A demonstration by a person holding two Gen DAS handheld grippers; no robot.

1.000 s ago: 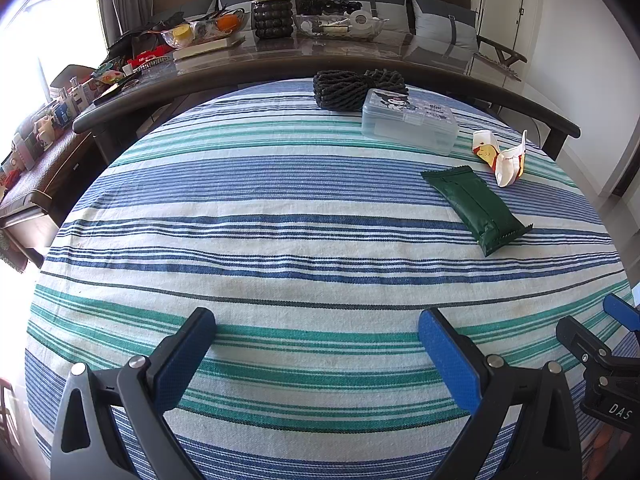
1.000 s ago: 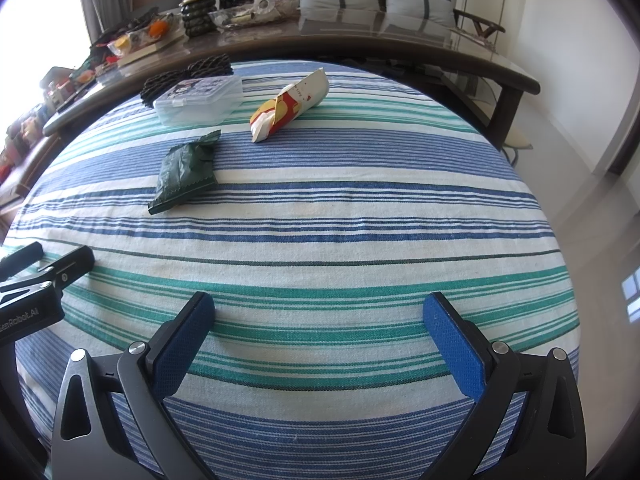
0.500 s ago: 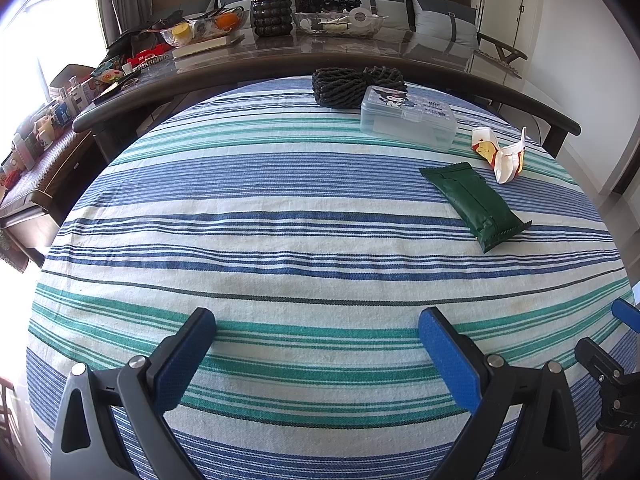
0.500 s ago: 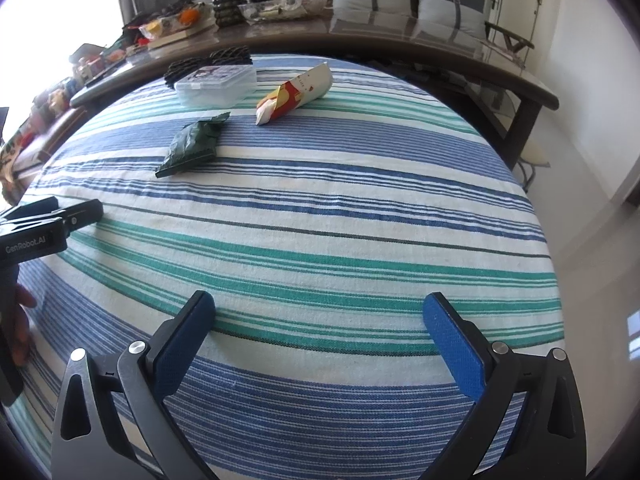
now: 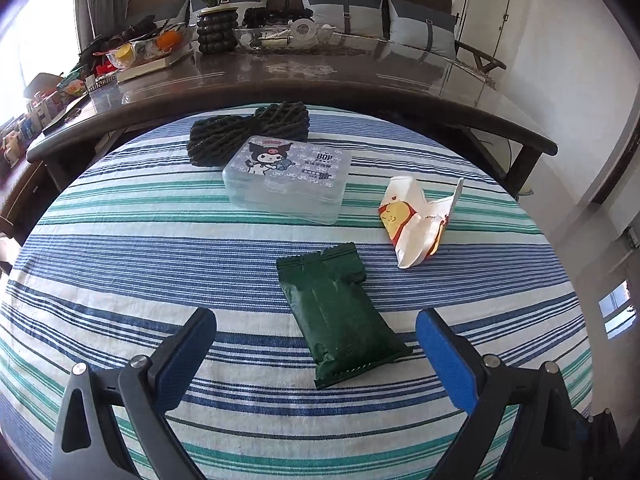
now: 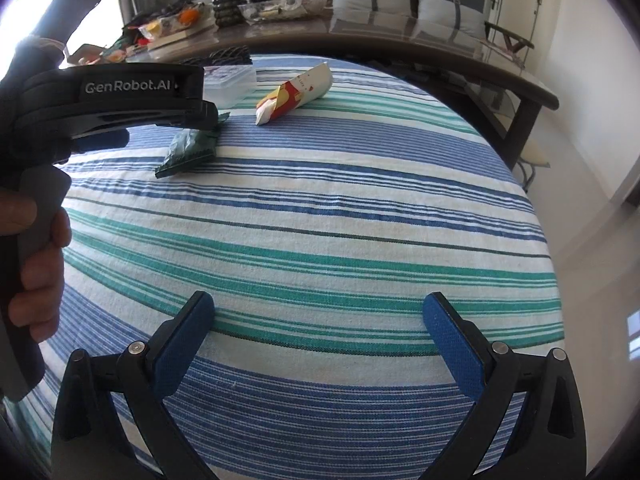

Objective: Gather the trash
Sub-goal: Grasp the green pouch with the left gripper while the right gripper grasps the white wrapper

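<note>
- Green packet [image 5: 340, 316] lies on the striped surface [image 5: 160, 240] between the left tongs [image 5: 316, 340], spread but just narrowing, not touching.
- Right tongs [image 6: 320, 320] gape, empty.

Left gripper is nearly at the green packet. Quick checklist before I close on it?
1. Left gripper jaws open, though they have just been closing a little: ok.
2. Green packet lies between the jaws, no pad touching it: ok.
3. Packet flat on the striped tablecloth, apart from the clear plastic box and the white wrapper: ok.
4. Jaws low enough to grip: cannot tell.
5. Right gripper open, empty, clear of the packet: ok.
6. Trash bin in view: not ok.
</note>
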